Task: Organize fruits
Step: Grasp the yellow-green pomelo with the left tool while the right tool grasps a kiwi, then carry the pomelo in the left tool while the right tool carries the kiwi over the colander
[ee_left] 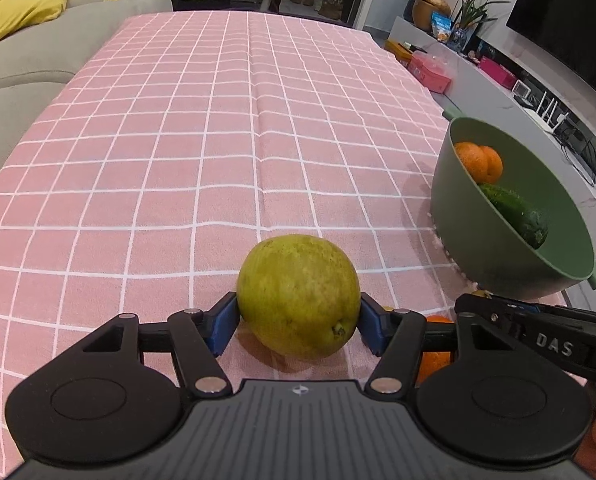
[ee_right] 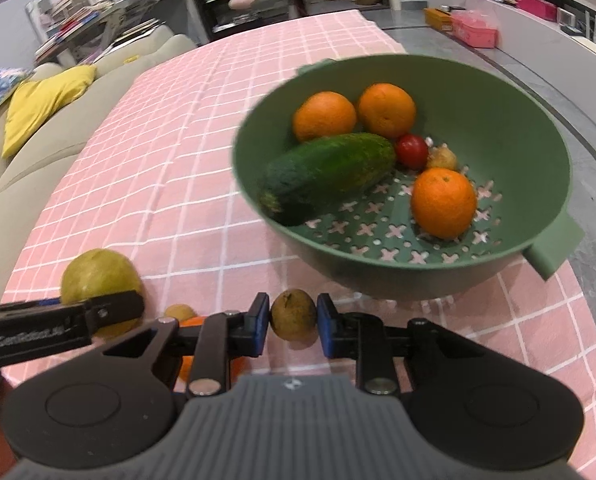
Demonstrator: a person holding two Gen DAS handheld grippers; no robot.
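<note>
Left wrist view: the left gripper (ee_left: 298, 322) clamps a large green pear (ee_left: 298, 296) between its blue pads, low over the near edge of the pink checked tablecloth (ee_left: 202, 140). Right wrist view: the right gripper (ee_right: 293, 316) grips a small brownish fruit (ee_right: 293, 314). Beyond it, near the table's right edge, the green colander bowl (ee_right: 546, 184) holds three oranges (ee_right: 444, 203), a cucumber (ee_right: 326, 176) and a small red fruit (ee_right: 411, 151).

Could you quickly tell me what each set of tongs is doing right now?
Left tongs: closed on the green pear.
Right tongs: closed on the small brownish fruit.
</note>
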